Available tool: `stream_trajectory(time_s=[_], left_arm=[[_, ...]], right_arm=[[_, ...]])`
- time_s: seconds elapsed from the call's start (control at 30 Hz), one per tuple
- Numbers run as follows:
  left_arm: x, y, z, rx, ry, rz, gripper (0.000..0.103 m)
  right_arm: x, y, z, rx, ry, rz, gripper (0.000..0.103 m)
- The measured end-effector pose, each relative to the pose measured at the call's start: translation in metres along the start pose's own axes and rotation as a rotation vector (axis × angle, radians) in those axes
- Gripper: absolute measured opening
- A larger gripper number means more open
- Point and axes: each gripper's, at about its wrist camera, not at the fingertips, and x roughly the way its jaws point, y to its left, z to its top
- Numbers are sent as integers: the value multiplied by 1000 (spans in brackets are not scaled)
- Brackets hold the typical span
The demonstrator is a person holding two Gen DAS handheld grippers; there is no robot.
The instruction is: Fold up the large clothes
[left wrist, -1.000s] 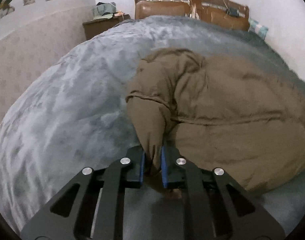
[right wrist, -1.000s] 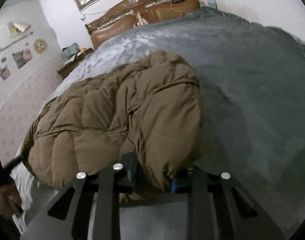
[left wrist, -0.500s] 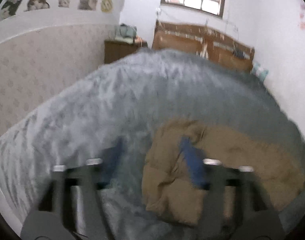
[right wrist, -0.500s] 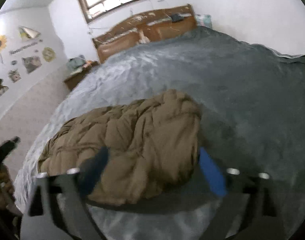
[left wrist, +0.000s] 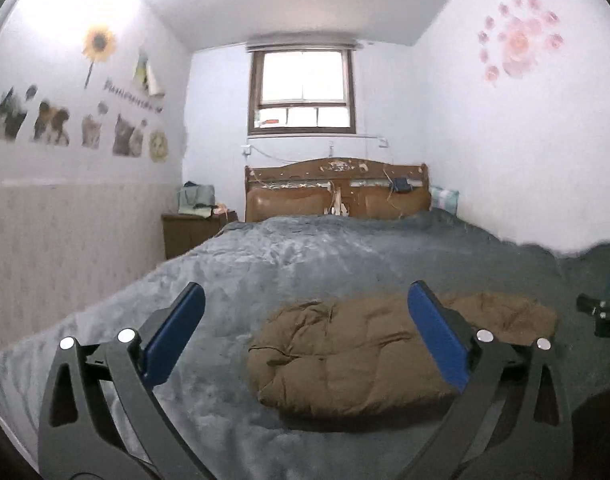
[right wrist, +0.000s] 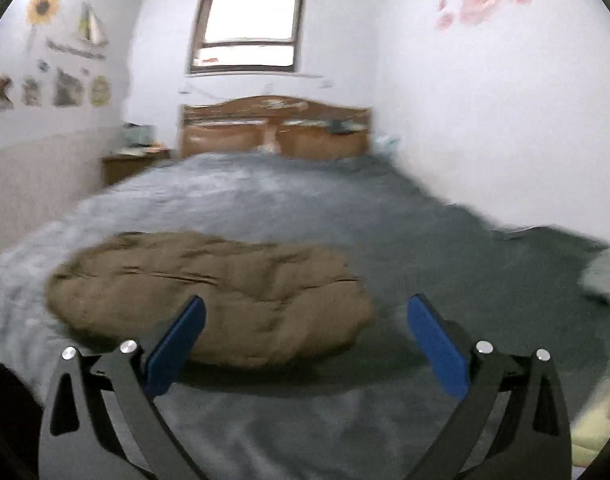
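A brown padded jacket (left wrist: 357, 356) lies folded in a flat bundle on the grey bed cover (left wrist: 305, 264), near the foot of the bed. It also shows in the right wrist view (right wrist: 225, 288). My left gripper (left wrist: 305, 320) is open and empty, drawn back and raised from the jacket. My right gripper (right wrist: 305, 324) is open and empty too, held back from the jacket's near edge. Part of the right gripper shows at the right edge of the left wrist view (left wrist: 605, 316).
A wooden headboard (left wrist: 337, 192) stands at the far end under a window (left wrist: 303, 88). A brown nightstand (left wrist: 193, 232) with bags sits at the far left. Walls run along both sides of the bed. A pale cloth (right wrist: 597, 420) lies at the lower right.
Both grippers let go of the jacket, opened wide and pulled back and up. The jacket now rests on the bed by itself.
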Motion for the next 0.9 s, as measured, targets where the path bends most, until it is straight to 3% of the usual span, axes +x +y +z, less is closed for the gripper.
stream_trajectory(time_s=[0.1,0.17,0.27,0.33,0.7,0.9], left_arm=[[24,-1,0,4,103,26,100],[36,11,-2,-54,154,35,100],[35,35,-4,-172,131,48,100],[35,39,-8,-190,151,40,100],[40,-6,-3,-12,174,69,100],[37,-6,-1,-12,177,62,100]], right_arm=[[-26,-21,-3,101,-126,15,101],[-27,-26,-4,129,-127,32,101],[-18,-28,-2,139,-89,61,101],[-15,-31,-1,163,-83,66,101],[7,-7,0,87,-48,72,101],[9,-9,2,95,-31,63,101]])
